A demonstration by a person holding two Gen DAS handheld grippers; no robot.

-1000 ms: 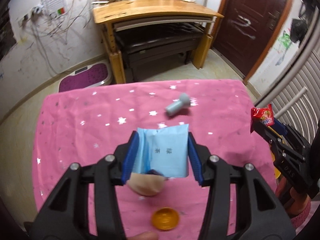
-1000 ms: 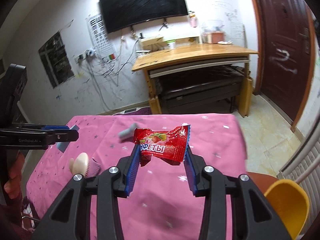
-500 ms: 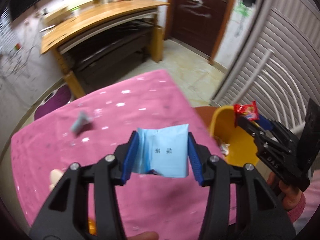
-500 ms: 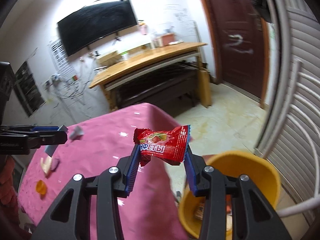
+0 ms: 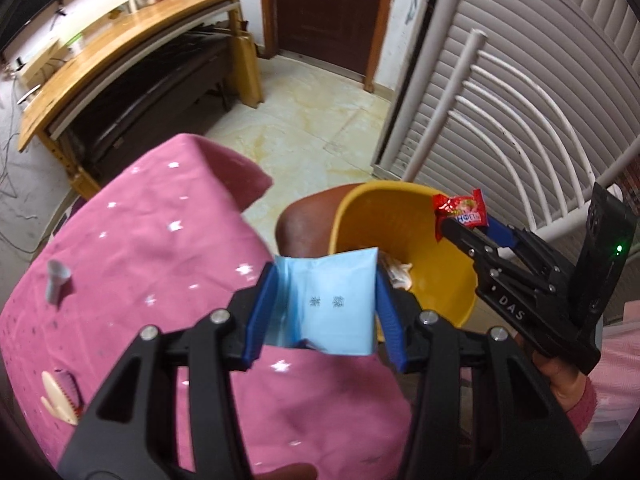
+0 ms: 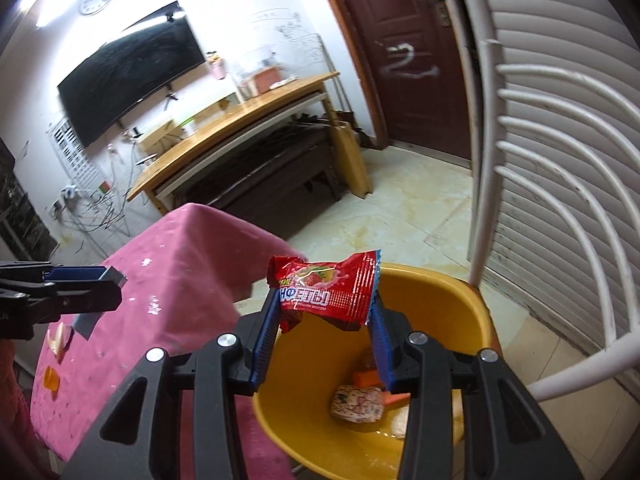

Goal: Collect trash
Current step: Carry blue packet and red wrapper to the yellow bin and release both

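A blue packet (image 5: pixel 334 304) is clamped in the left tongs (image 5: pixel 326 310) just beside the yellow bin (image 5: pixel 444 280), at its rim. A red wrapper (image 6: pixel 326 290) is pinched in the right tongs (image 6: pixel 324 344) above the bin, where other trash (image 6: pixel 356 404) is seen. The pink-clothed bench (image 5: pixel 160 248) stands just beside the bin.

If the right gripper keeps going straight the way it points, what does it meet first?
Probably the inside of the yellow bin: the right gripper, shut on the red candy wrapper, aims down into its mouth, toward the trash already in it. Depth is unclear.
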